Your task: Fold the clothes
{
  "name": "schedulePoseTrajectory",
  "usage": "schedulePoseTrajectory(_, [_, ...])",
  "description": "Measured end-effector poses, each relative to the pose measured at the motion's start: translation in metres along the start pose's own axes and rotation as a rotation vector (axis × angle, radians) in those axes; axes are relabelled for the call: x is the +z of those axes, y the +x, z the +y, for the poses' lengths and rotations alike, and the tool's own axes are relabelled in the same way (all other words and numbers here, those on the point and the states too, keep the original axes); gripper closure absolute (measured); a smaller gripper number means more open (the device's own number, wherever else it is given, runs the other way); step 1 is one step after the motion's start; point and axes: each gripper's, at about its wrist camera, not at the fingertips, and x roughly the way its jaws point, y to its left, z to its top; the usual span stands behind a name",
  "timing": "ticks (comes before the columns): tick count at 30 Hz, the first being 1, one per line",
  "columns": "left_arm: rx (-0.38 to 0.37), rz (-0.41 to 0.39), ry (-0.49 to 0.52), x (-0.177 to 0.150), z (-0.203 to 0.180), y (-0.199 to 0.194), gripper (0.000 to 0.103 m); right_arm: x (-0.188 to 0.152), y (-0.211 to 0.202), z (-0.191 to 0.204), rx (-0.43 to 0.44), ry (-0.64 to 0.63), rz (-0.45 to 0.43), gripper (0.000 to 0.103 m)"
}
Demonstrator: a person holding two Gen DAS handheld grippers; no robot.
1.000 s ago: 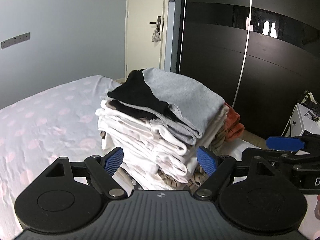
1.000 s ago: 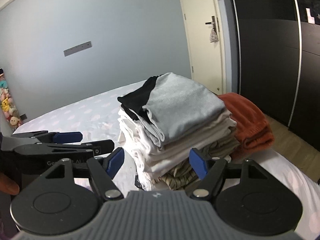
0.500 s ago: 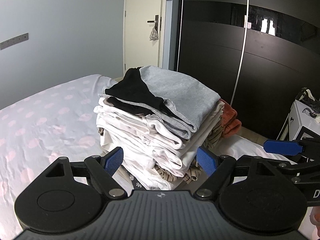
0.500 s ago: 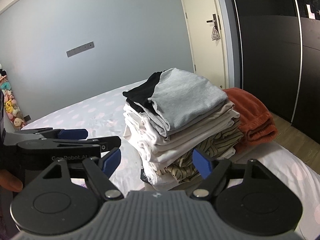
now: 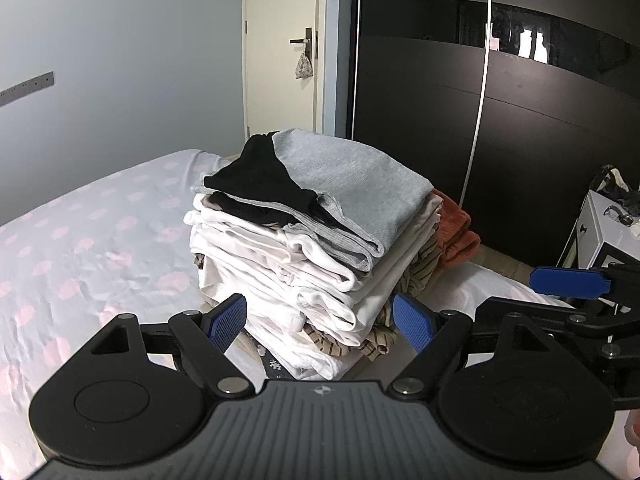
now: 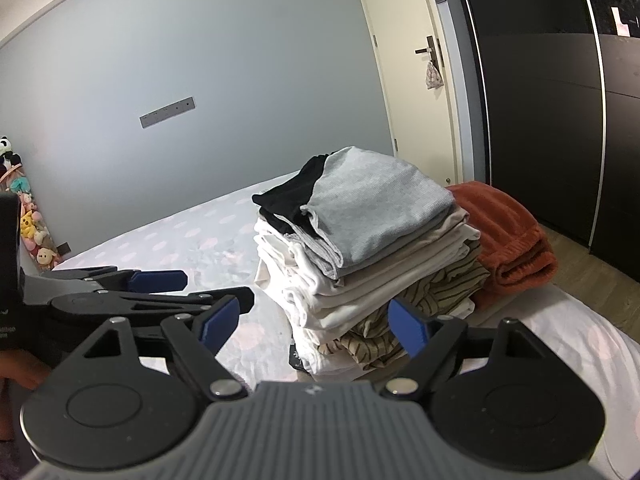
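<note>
**Both tongs empty before the stack**

Your left gripper (image 5: 320, 322) stands wide, empty. Your right gripper (image 6: 314, 326) likewise wide, gripping nothing. Just ahead, the folded clothes stack (image 5: 316, 248) sits on the bed (image 5: 100, 240); an orange garment (image 6: 508, 236) lies beyond, touching it.

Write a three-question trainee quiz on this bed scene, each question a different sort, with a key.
1. True or false: the grey top lies at the very bottom of the folded stack.
2. Multiple choice: the rust-orange garment is A) on top of the stack, B) on the bed beside the stack, on the wardrobe side, C) hanging on the door handle.
3. Fill in: neither the left gripper nor the right gripper holds any ____.

Key: 1 false, it lies on top, with a black piece beside it. 2 B. 3 cloth; both sets of jaws stand open short of the stack.
</note>
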Motion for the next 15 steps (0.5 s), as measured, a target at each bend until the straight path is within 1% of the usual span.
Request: schedulePoseTrajectory(15, [0.0,0.0,-0.013,-0.0023,0.0028,-0.0022,0.023,-0.0022,0.0016,0.0038,-0.001,-0.01,-0.002,0.018])
